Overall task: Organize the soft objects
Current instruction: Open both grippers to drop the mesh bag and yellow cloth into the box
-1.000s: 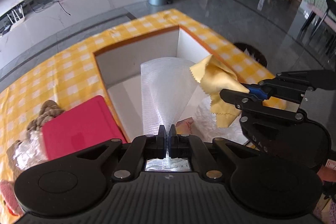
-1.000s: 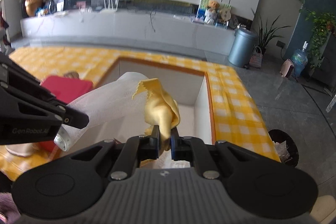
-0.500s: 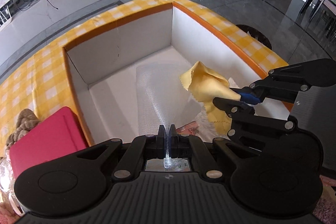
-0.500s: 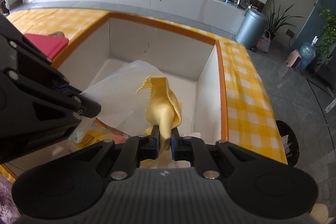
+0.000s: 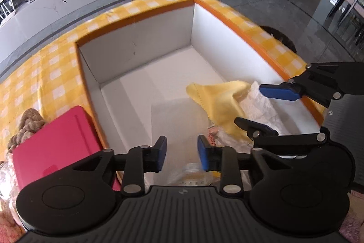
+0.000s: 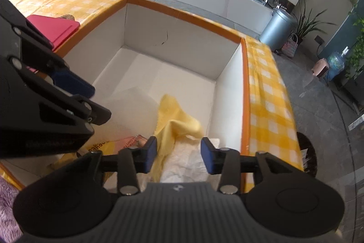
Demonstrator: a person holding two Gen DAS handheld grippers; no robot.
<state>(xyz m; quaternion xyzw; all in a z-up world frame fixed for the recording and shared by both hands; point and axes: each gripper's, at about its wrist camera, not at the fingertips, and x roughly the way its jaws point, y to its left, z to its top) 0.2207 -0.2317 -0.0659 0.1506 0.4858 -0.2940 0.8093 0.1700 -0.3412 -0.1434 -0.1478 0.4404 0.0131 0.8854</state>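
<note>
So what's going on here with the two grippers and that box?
A person is putting soft things into the white box. Both jaws have just opened: the left gripper has let go of the clear bubble wrap, the right gripper of the yellow cloth. Both now lie loose in the box, the cloth partly over white paper.

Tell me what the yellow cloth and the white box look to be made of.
Yellow cloth: likely thin microfibre or similar woven fabric, matte, with a pinked zigzag edge and soft folds. White box: seems to be stiff card or board, with flat matte white walls, sharp corners, an orange rim and a dark scuff on the far wall.
</note>
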